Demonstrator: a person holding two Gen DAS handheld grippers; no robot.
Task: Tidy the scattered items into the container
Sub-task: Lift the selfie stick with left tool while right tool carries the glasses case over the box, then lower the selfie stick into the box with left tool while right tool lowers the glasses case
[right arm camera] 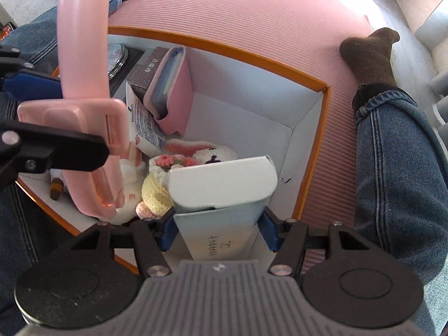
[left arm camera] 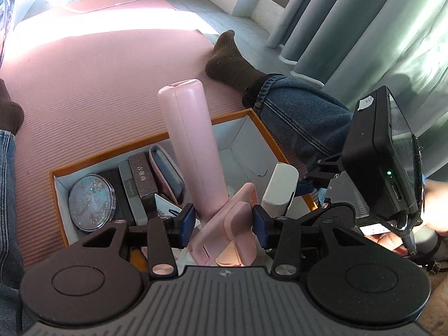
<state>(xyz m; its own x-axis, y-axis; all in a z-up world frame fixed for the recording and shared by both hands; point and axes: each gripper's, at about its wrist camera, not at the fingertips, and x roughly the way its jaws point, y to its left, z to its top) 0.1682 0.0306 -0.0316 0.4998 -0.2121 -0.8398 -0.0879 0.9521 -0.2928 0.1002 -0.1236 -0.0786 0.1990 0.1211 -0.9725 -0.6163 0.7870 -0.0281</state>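
Note:
My left gripper [left arm camera: 224, 222] is shut on the clamp end of a pink selfie stick [left arm camera: 190, 145], which stands tilted up over the orange-rimmed box [left arm camera: 134, 146]. The same stick [right arm camera: 84, 42] fills the left of the right wrist view. A white carton [right arm camera: 224, 187] is held by my right gripper [right arm camera: 218, 229], low over the box's [right arm camera: 252, 53] open right half. The carton [left arm camera: 280, 190] shows just right of the stick. Inside the box lie a round glitter disc [left arm camera: 91, 201], dark small boxes [left arm camera: 144, 179], a pink card case [right arm camera: 170, 92] and a crocheted toy [right arm camera: 156, 187].
The box sits on a pink ribbed mat [left arm camera: 98, 84]. A person's legs in jeans [right arm camera: 392, 154] and dark socks [left arm camera: 226, 56] flank it on both sides. Grey curtains [left arm camera: 350, 28] hang at the back right, and a white cable [left arm camera: 112, 5] lies on the far mat.

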